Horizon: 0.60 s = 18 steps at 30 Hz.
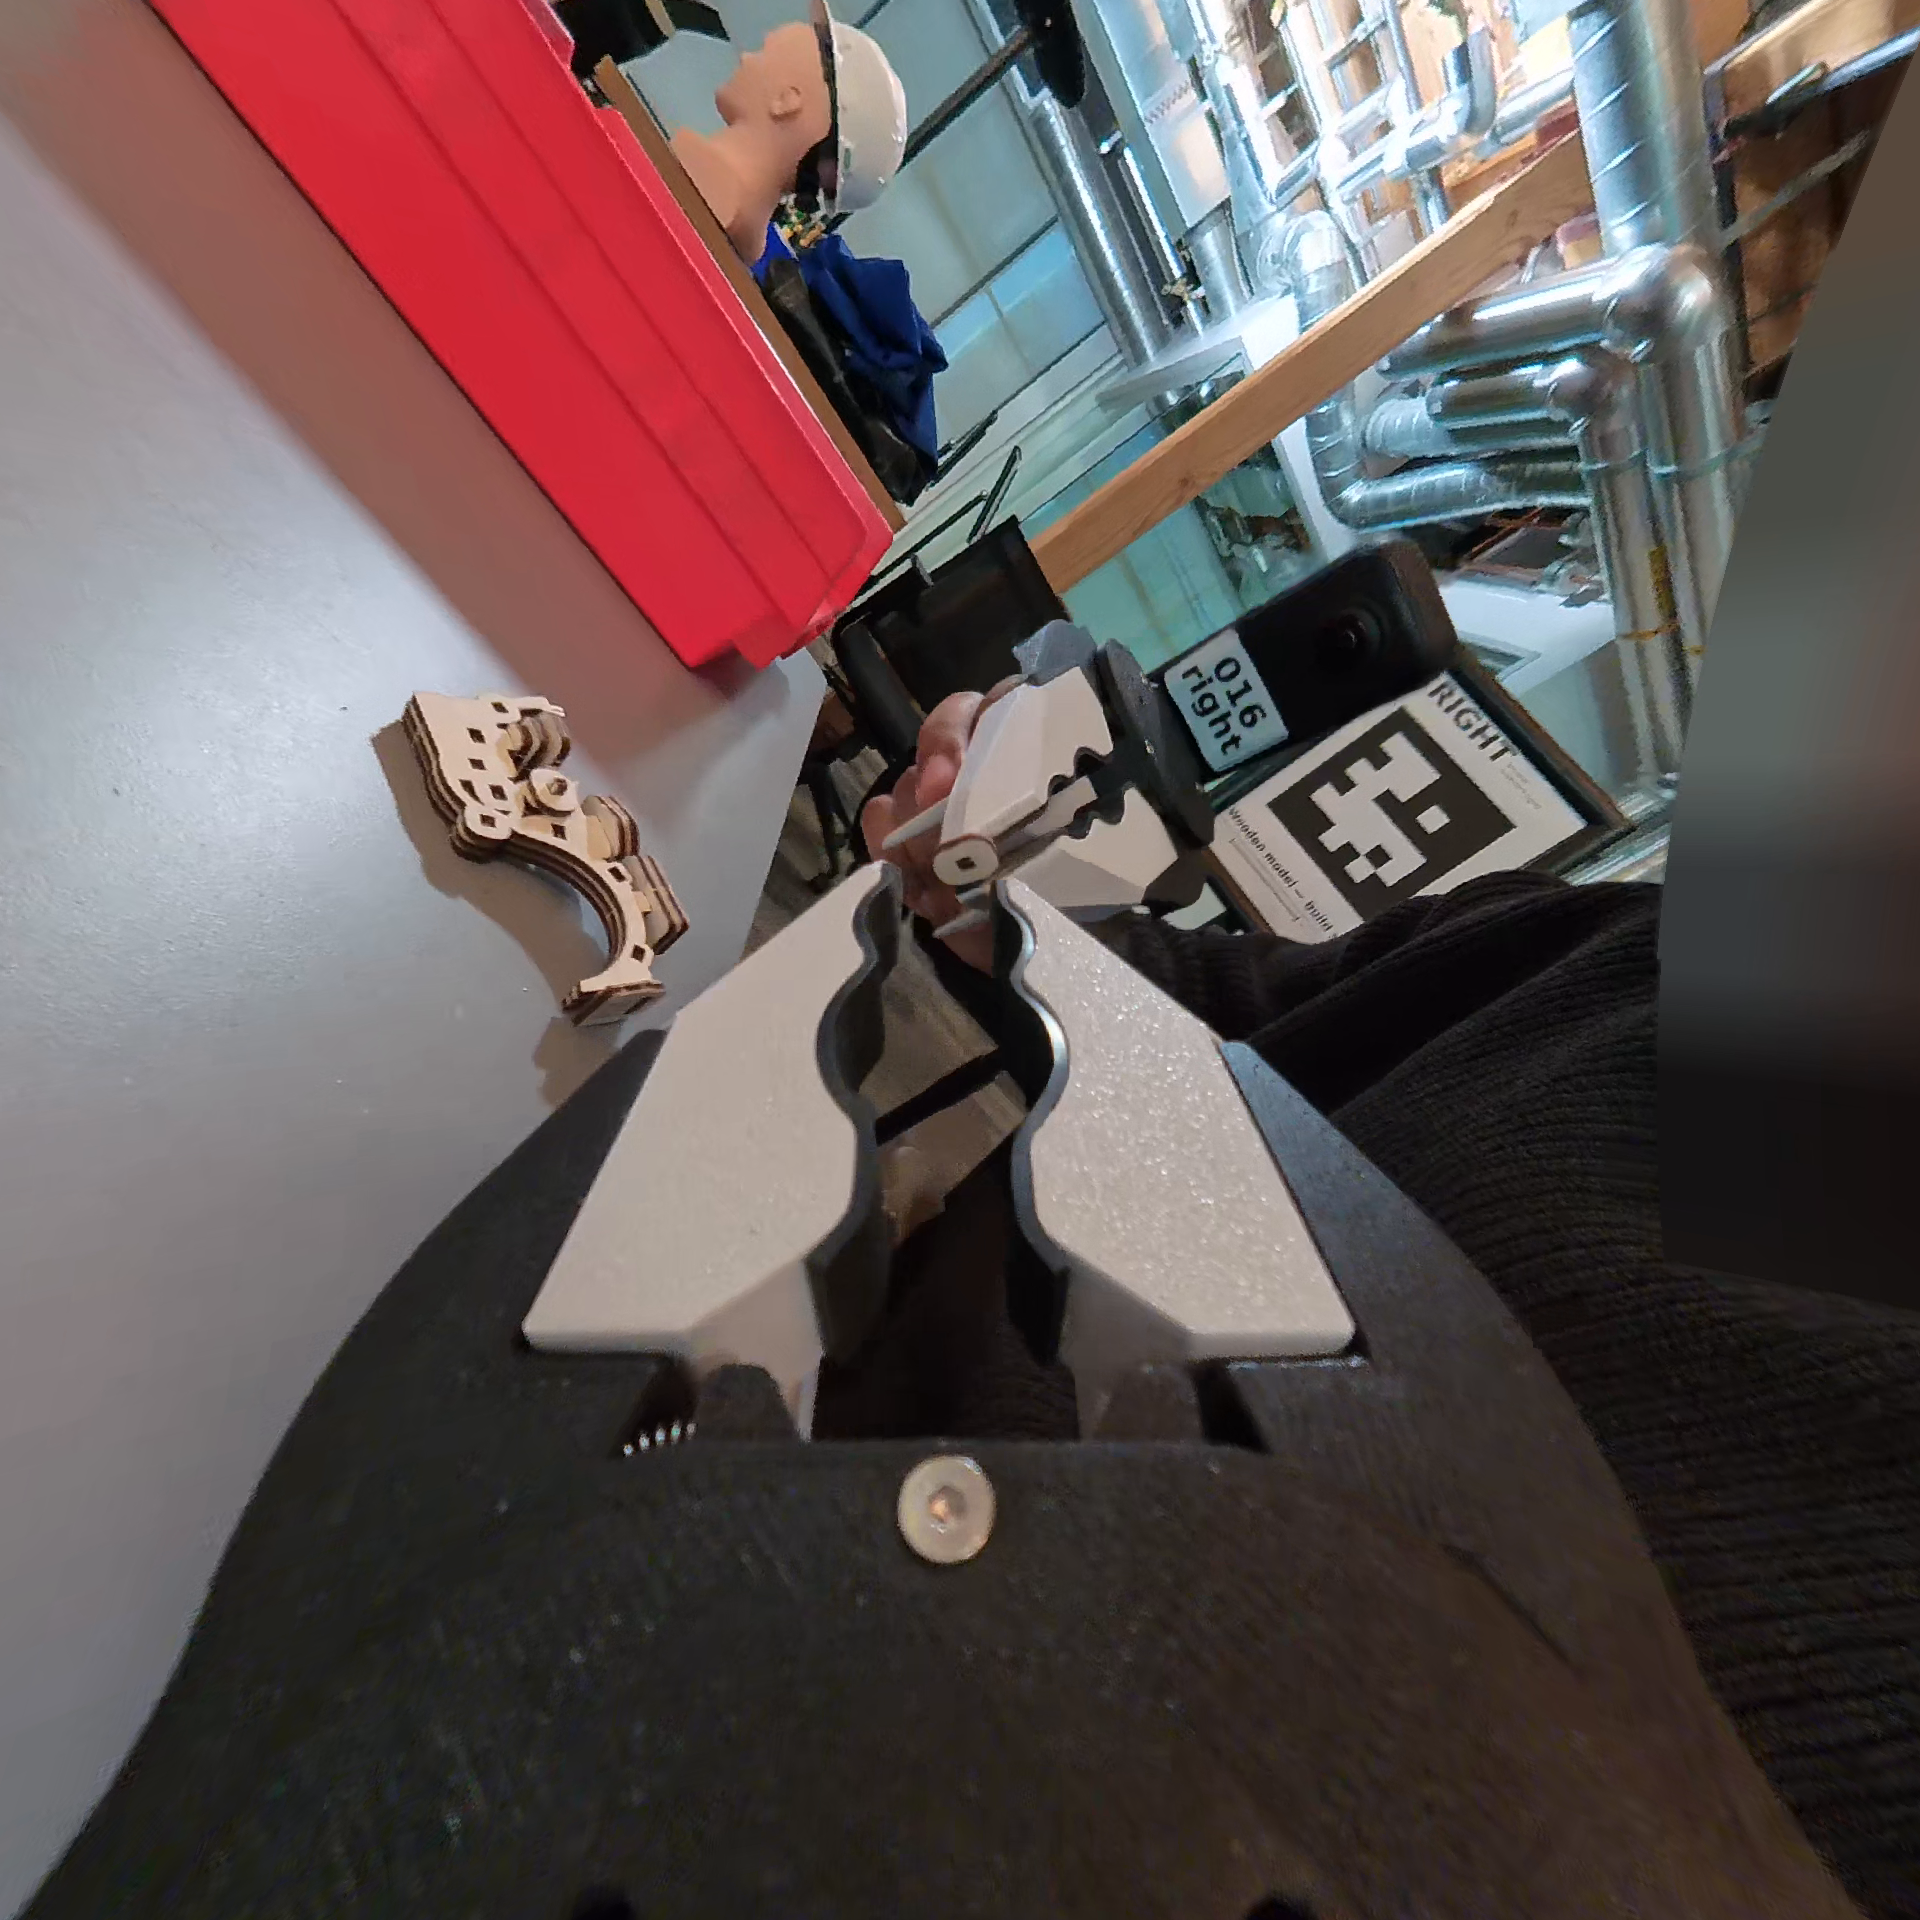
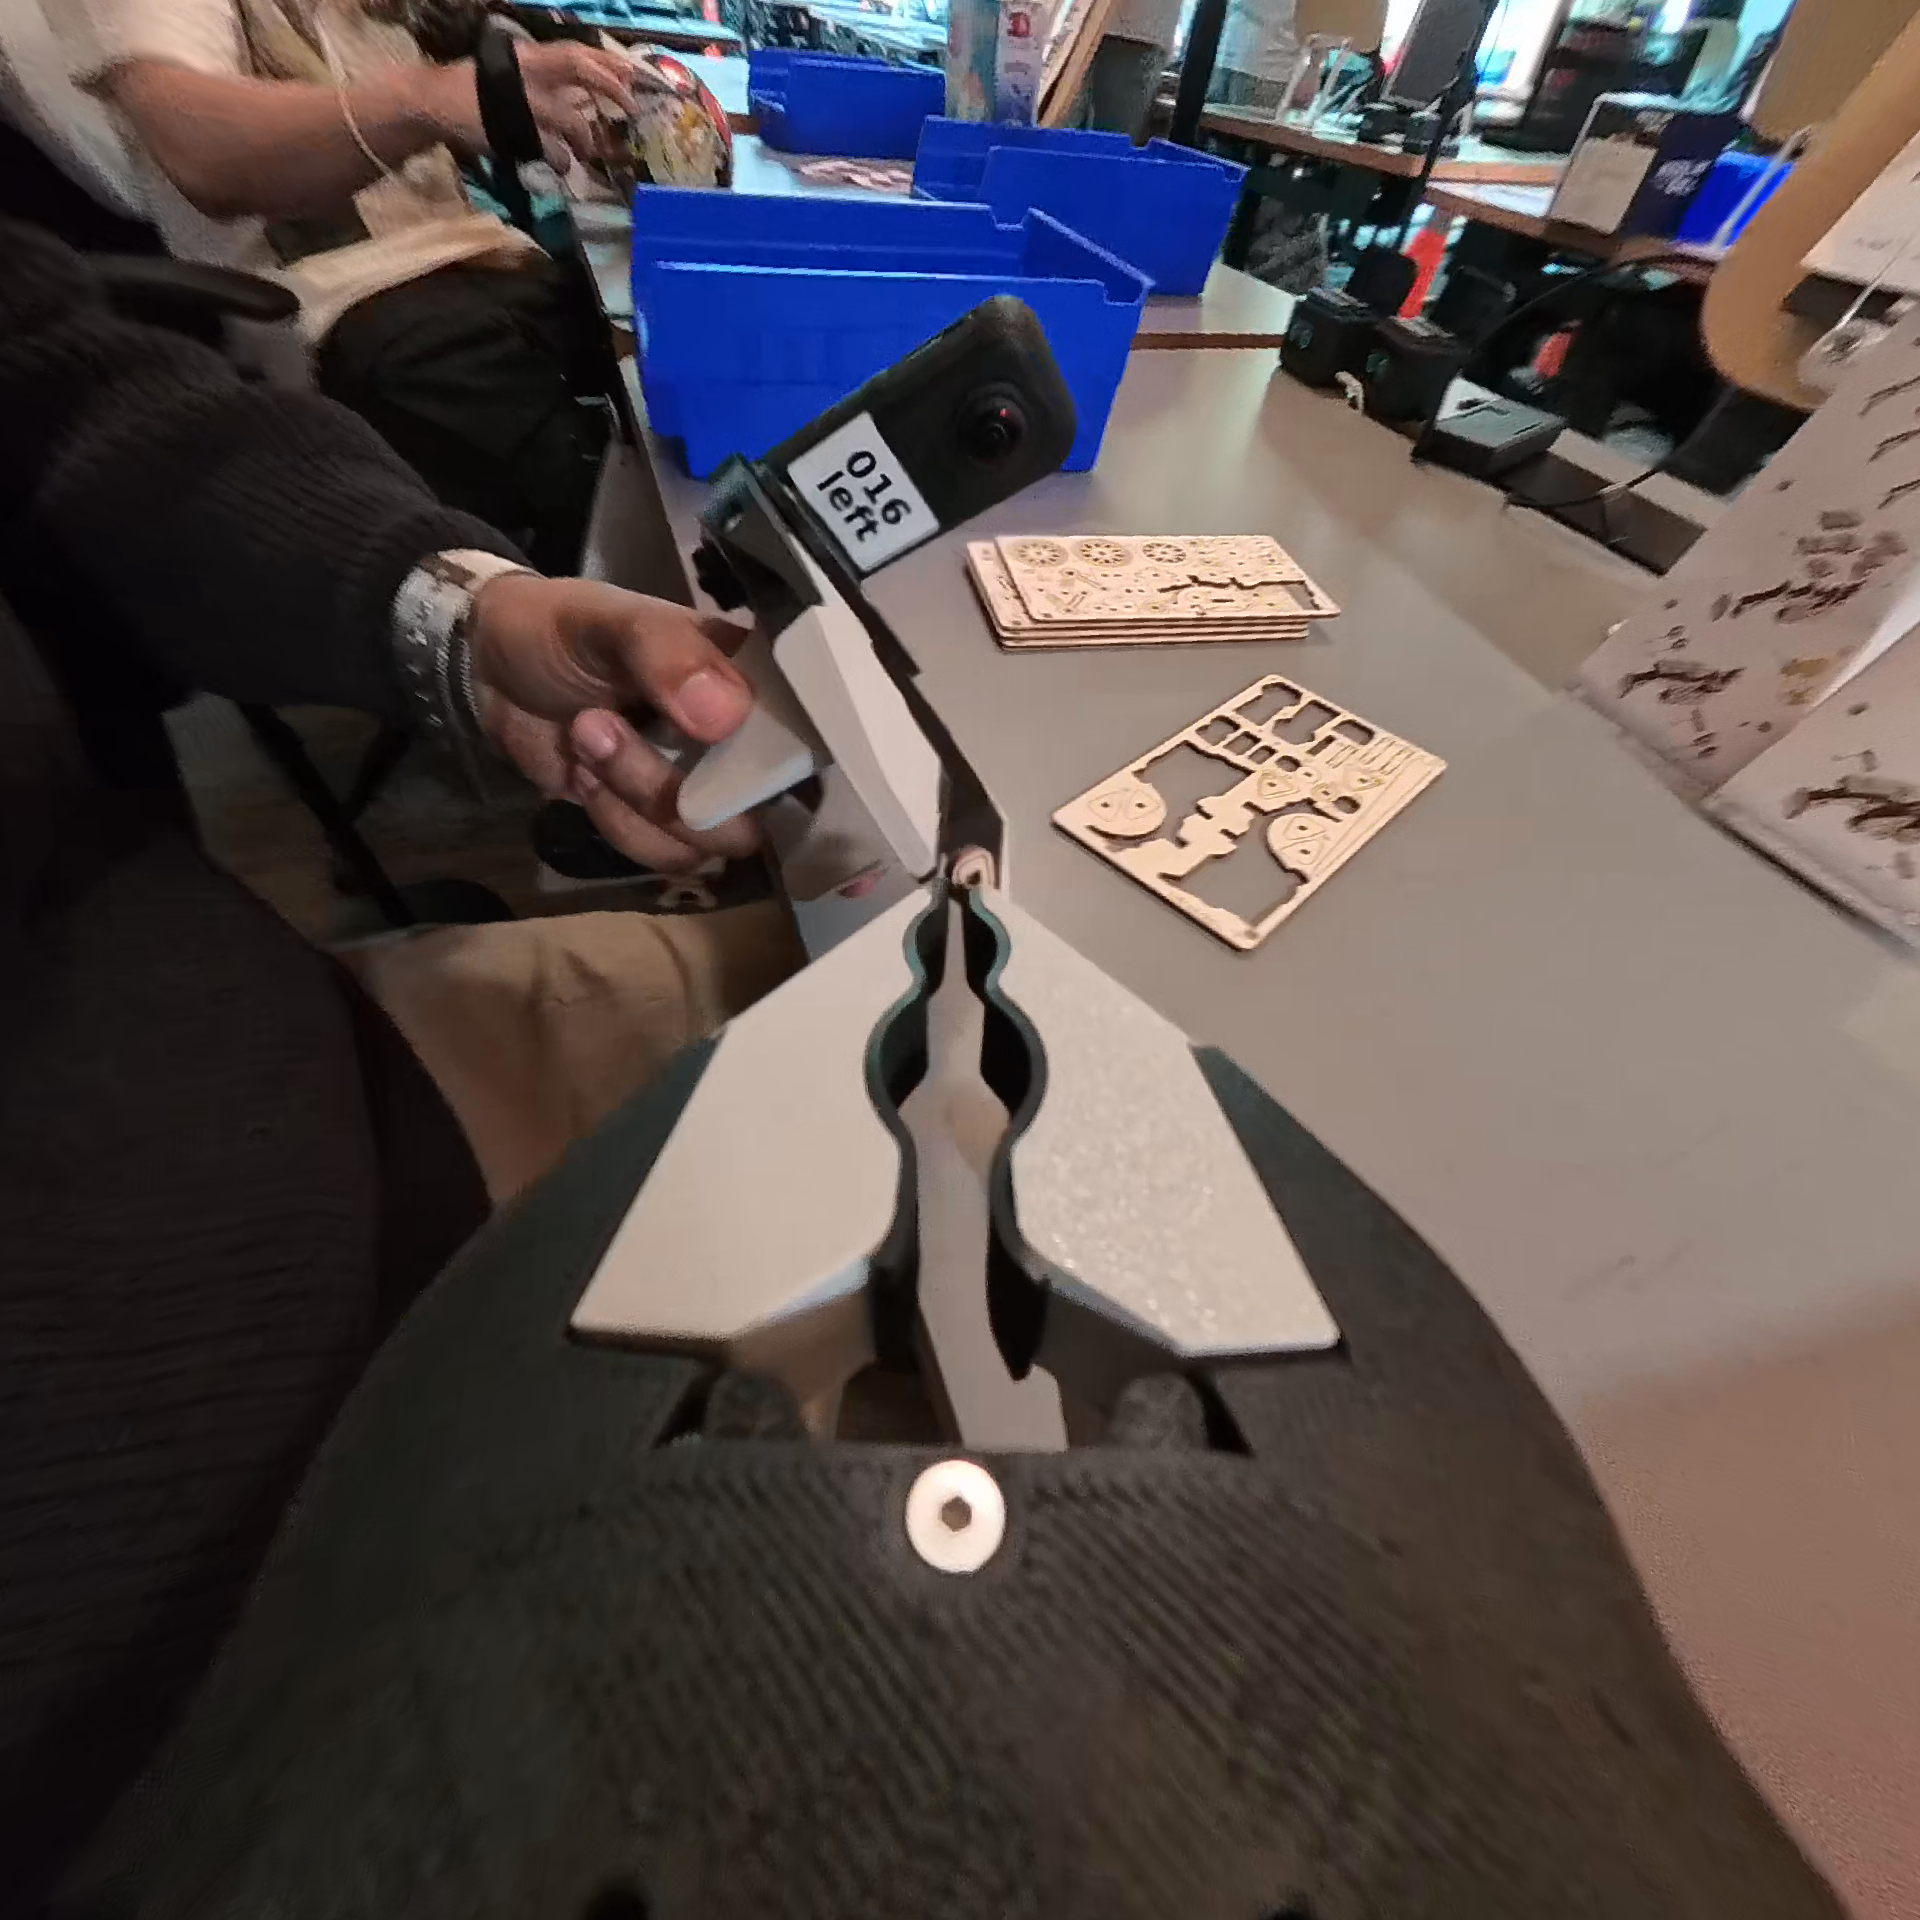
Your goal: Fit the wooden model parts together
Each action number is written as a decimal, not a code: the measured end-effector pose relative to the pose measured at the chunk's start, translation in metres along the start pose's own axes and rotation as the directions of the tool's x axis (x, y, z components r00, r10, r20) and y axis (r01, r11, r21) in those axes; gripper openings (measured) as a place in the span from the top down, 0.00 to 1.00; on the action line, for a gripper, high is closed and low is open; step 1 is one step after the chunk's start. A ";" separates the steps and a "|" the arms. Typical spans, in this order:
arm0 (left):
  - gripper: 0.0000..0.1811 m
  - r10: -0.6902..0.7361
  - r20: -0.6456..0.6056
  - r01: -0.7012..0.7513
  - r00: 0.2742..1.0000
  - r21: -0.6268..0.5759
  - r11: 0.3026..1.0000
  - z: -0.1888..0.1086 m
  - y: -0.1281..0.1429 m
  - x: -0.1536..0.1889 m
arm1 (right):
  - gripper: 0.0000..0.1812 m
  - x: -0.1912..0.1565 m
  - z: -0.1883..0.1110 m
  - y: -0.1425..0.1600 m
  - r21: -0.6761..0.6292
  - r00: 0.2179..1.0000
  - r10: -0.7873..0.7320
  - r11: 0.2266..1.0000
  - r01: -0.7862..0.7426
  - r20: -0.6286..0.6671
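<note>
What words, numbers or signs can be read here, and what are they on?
I won't quote writing; here is what carries it.
White sticker on a black camera, left wrist view: clear print.
White card with black square pattern: clear print.
White sticker on the other camera, right wrist view: clear print.
Background boxes: too blurred.

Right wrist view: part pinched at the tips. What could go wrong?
1. The small wooden part sits only at the jaws' tips of the right gripper, by the table edge; a slip could drop it off.
2. The half-built model lies near the edge; the left gripper could knock it.
</note>
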<state>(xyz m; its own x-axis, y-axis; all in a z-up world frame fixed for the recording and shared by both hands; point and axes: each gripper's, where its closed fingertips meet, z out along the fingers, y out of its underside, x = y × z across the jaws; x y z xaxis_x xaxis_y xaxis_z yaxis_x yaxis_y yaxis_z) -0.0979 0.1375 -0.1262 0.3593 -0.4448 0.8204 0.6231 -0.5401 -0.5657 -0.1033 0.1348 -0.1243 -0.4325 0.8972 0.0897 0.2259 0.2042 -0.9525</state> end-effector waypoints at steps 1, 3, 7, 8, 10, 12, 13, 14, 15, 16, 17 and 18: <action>0.91 0.027 0.009 -0.027 1.000 -0.004 1.000 -0.001 0.000 -0.001 | 0.99 -0.001 0.000 0.000 0.008 0.999 0.036 0.999 -0.036 0.025; 0.91 0.092 0.020 -0.092 0.996 -0.021 0.996 -0.004 -0.001 -0.002 | 0.99 -0.004 0.000 0.000 0.022 0.990 0.114 0.993 -0.116 0.082; 0.91 0.209 0.007 -0.208 0.978 -0.071 0.976 -0.005 0.003 0.004 | 0.99 -0.013 -0.002 -0.001 0.037 0.934 0.272 0.957 -0.288 0.232; 0.91 0.221 -0.002 -0.221 0.975 -0.080 0.972 -0.004 0.005 0.006 | 0.99 -0.016 -0.002 -0.002 0.035 0.909 0.312 0.942 -0.334 0.277; 0.92 0.224 -0.029 -0.225 0.974 -0.081 0.971 -0.002 0.007 0.012 | 1.00 -0.019 -0.003 -0.003 0.026 0.850 0.393 0.903 -0.428 0.351; 0.96 0.218 -0.045 -0.221 0.975 -0.088 0.971 -0.001 0.008 0.015 | 1.00 -0.017 -0.005 -0.006 0.039 0.798 0.455 0.860 -0.509 0.395; 0.97 0.219 -0.039 -0.222 0.975 -0.096 0.970 -0.001 0.010 0.014 | 1.00 -0.015 -0.007 -0.008 0.049 0.780 0.474 0.842 -0.537 0.409; 0.98 0.221 -0.036 -0.224 0.975 -0.105 0.969 0.000 0.011 0.013 | 1.00 -0.013 -0.008 -0.009 0.056 0.768 0.485 0.830 -0.555 0.417; 1.00 0.221 -0.029 -0.223 0.975 -0.112 0.968 0.000 0.013 0.012 | 1.00 -0.012 -0.008 -0.009 0.059 0.764 0.491 0.824 -0.563 0.419; 1.00 0.219 -0.024 -0.220 0.976 -0.115 0.969 0.001 0.013 0.011 | 1.00 -0.011 -0.008 -0.009 0.060 0.764 0.493 0.824 -0.564 0.418; 1.00 0.216 -0.025 -0.218 0.976 -0.113 0.969 0.001 0.013 0.011 | 1.00 -0.011 -0.009 -0.009 0.060 0.765 0.492 0.824 -0.563 0.416; 1.00 0.211 -0.027 -0.213 0.977 -0.110 0.971 0.001 0.012 0.011 | 1.00 -0.010 -0.009 -0.009 0.061 0.766 0.492 0.825 -0.562 0.413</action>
<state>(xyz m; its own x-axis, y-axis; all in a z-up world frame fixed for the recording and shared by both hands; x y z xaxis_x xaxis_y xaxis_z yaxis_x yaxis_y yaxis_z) -0.0857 0.1265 -0.1243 0.4635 -0.5681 0.6800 0.4519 -0.5086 -0.7329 -0.0932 0.1269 -0.1145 -0.5807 0.6263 -0.5201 0.3762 -0.3601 -0.8537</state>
